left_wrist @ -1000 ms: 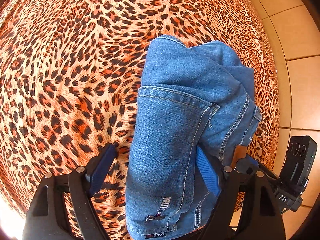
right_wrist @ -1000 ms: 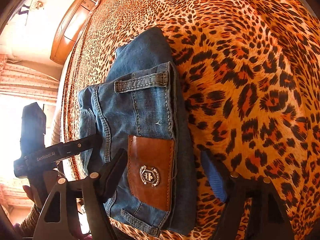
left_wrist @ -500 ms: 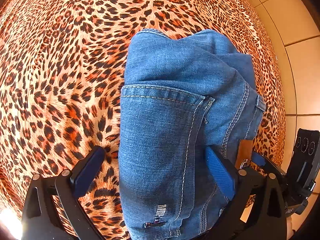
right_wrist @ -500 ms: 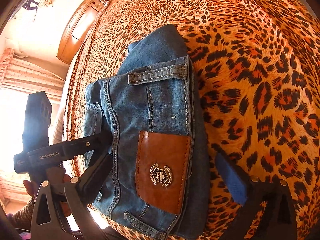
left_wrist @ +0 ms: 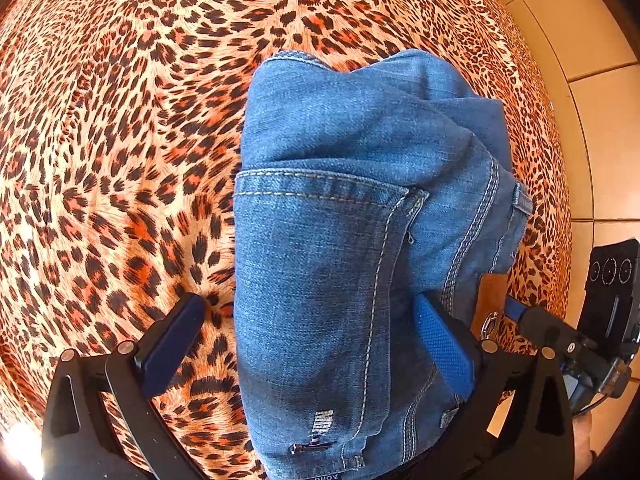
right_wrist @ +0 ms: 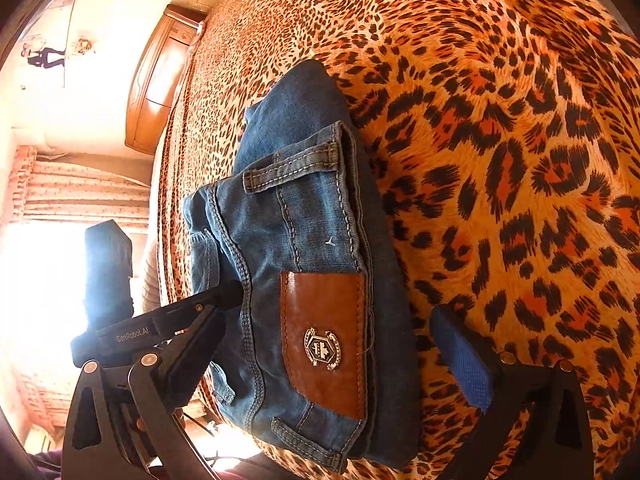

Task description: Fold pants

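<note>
Blue denim pants [left_wrist: 340, 240] lie folded into a thick bundle on the leopard-print bed cover [left_wrist: 120, 140]. In the right wrist view the pants [right_wrist: 304, 240] show the waistband with a brown leather patch [right_wrist: 324, 336]. My left gripper [left_wrist: 316, 344] is open, its fingers astride the near end of the bundle, the right pad [left_wrist: 440, 352] against the denim. My right gripper [right_wrist: 340, 356] is open, fingers astride the waistband end. Each gripper shows at the edge of the other's view.
The bed edge runs close on the right in the left wrist view, with tiled floor [left_wrist: 600, 140] beyond. A wooden headboard [right_wrist: 164, 76], curtains [right_wrist: 76, 192] and a bright window lie far left in the right wrist view.
Both grippers have opened wider and drawn back slightly from the folded pants. The bundle stays in place on the cover.
</note>
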Action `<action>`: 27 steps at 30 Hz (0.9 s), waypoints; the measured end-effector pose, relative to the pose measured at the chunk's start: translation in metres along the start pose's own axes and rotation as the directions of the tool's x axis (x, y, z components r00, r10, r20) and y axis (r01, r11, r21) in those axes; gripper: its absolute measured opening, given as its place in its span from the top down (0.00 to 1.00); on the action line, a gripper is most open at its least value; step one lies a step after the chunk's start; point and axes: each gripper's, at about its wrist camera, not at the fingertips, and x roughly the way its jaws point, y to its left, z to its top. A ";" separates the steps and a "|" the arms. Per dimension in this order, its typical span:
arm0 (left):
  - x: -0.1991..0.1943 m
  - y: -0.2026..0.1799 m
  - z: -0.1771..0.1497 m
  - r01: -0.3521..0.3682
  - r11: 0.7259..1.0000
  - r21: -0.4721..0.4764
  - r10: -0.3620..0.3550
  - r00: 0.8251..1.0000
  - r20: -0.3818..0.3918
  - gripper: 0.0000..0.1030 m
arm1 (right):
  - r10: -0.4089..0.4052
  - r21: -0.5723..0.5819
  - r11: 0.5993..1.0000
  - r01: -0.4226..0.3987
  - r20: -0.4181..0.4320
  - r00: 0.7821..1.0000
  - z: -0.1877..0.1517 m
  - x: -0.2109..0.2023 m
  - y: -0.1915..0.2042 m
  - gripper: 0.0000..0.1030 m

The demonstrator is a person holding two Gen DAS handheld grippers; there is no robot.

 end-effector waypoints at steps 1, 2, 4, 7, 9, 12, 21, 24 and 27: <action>-0.002 0.003 -0.001 0.001 1.000 -0.014 -0.001 1.000 -0.007 0.00 | -0.012 0.008 1.000 0.012 0.001 1.000 0.002 0.000 0.002 0.01; -0.007 0.007 -0.002 0.014 1.000 -0.028 -0.014 1.000 -0.004 0.00 | -0.027 0.006 1.000 0.027 0.014 1.000 0.004 -0.001 0.004 0.01; -0.010 0.016 -0.002 0.021 0.999 -0.048 -0.021 1.000 0.006 0.00 | -0.024 -0.019 1.000 0.025 0.033 0.999 0.009 -0.005 0.011 0.01; -0.004 0.029 0.002 0.028 0.996 -0.080 -0.030 0.999 -0.021 0.00 | -0.041 -0.046 0.998 0.042 0.015 0.999 0.017 0.002 0.015 0.01; -0.006 0.029 0.003 0.025 0.997 -0.071 -0.026 1.000 -0.013 0.00 | -0.051 -0.054 0.997 0.050 -0.020 0.998 0.021 0.012 0.013 0.03; -0.005 0.030 0.003 0.016 0.998 -0.061 -0.016 1.000 -0.006 0.00 | -0.037 -0.107 0.994 0.036 -0.004 0.999 0.025 0.019 0.023 0.24; -0.012 0.030 -0.006 0.116 0.987 -0.107 -0.117 0.993 -0.005 0.13 | -0.077 -0.188 0.979 0.078 0.014 0.997 0.023 0.039 0.039 0.49; -0.016 0.014 -0.011 0.097 0.995 -0.032 -0.096 0.995 0.020 0.58 | -0.121 -0.233 0.964 0.125 0.032 0.992 0.020 0.043 0.050 0.51; -0.030 0.007 -0.013 0.084 0.996 -0.016 -0.083 0.996 0.022 0.71 | -0.155 -0.289 0.944 0.161 0.043 0.987 0.019 0.046 0.069 0.63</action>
